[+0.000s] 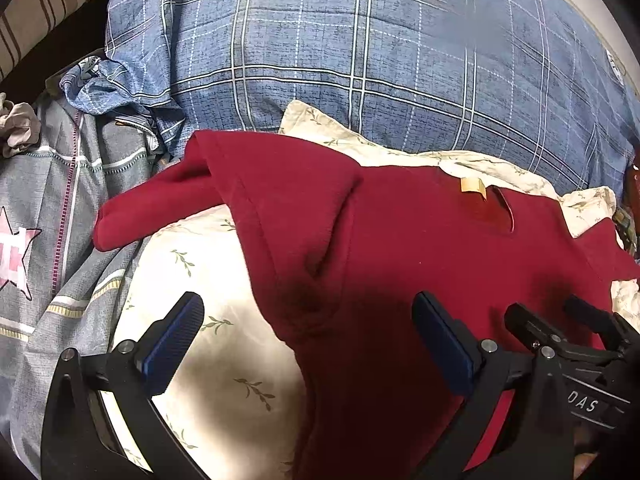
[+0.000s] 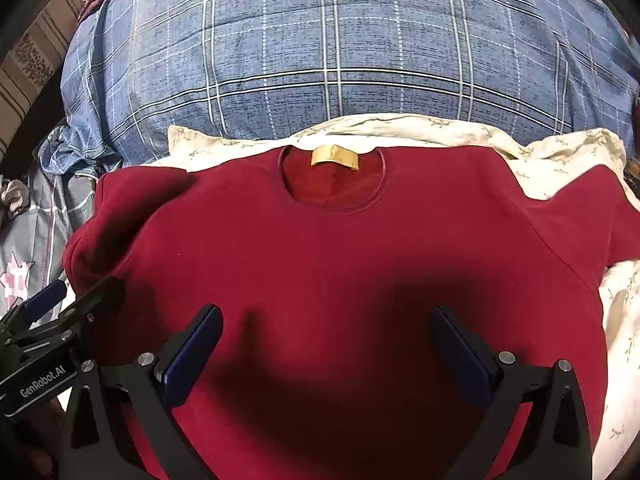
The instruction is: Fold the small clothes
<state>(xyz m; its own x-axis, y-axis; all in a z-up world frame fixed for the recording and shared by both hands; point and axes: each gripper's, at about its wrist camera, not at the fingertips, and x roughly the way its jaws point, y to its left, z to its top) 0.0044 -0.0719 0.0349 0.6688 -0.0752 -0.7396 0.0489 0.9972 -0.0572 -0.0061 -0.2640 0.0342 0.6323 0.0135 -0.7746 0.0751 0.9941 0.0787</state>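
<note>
Two claws, left claw (image 1: pixel 308 344) and right claw (image 2: pixel 326 344), spread wide, empty, above soft fleecy red shirt (image 2: pixel 340 260).

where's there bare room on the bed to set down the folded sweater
Bare floral sheet lies left of the red sweater, up to the grey star quilt. A narrower sheet strip runs along the sweater's right side. Beyond the collar it is crowded: the blue plaid pillow sits close.
</note>
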